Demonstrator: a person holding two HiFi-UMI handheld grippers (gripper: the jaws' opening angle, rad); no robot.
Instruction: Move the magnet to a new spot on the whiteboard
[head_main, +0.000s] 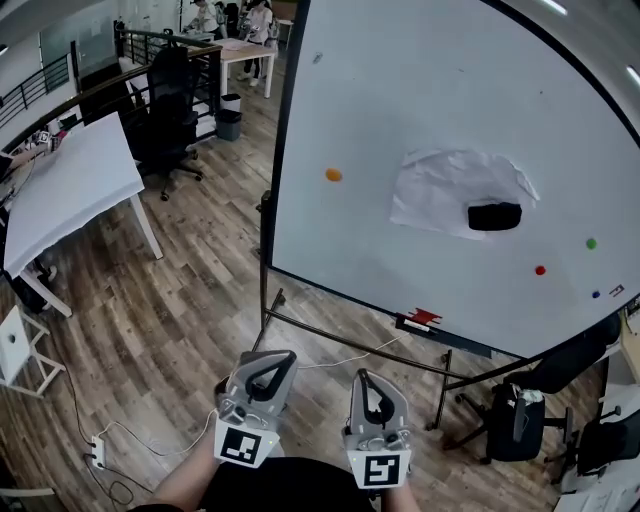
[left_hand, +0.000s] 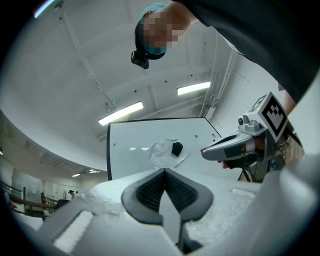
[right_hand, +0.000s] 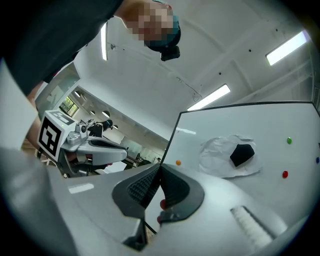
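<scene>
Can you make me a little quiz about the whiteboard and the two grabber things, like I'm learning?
1. Pick one: which magnet is furthest left on the whiteboard? A red, B orange, C green.
2. True or false: the left gripper and the right gripper both have their jaws shut with nothing in them.
3. Fill in: the black block sits on a crumpled white ____.

Key
1. B, the orange magnet.
2. True.
3. sheet.
</scene>
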